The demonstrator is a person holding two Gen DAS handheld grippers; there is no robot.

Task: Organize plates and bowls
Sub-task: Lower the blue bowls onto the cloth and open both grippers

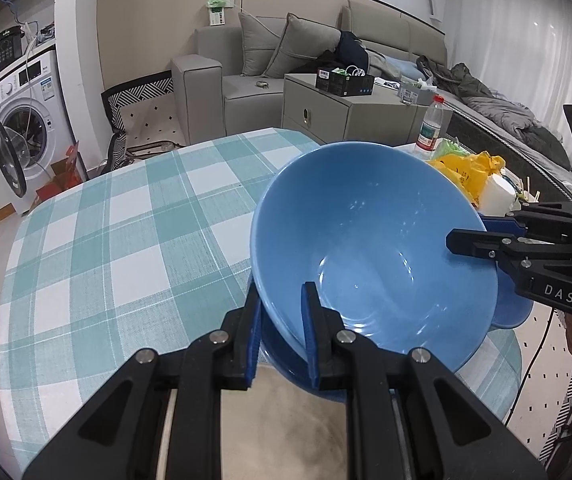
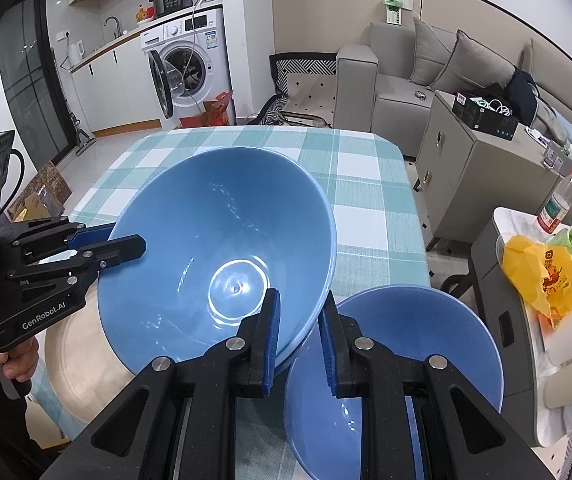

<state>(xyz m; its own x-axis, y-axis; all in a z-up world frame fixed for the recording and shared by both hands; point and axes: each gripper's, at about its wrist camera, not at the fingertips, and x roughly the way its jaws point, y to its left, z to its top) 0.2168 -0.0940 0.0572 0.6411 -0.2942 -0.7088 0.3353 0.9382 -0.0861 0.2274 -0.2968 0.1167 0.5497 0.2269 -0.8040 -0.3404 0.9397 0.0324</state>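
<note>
A large blue bowl (image 1: 373,248) is held tilted above the checked table (image 1: 126,240); it also shows in the right wrist view (image 2: 214,256). My left gripper (image 1: 282,332) is shut on its near rim. My right gripper (image 2: 299,344) is shut on the opposite rim; it shows in the left wrist view (image 1: 481,236) at the bowl's far right edge. A second blue bowl (image 2: 401,368) sits on the table below my right gripper. A beige plate (image 2: 78,364) lies under the held bowl, on the left.
A side table (image 2: 513,216) to the right holds a yellow bag (image 2: 553,276), a water bottle (image 2: 557,200) and cups. A grey cabinet (image 2: 465,172) and sofa (image 2: 397,64) stand behind the table. A washing machine (image 2: 186,60) with its door open is at the back left.
</note>
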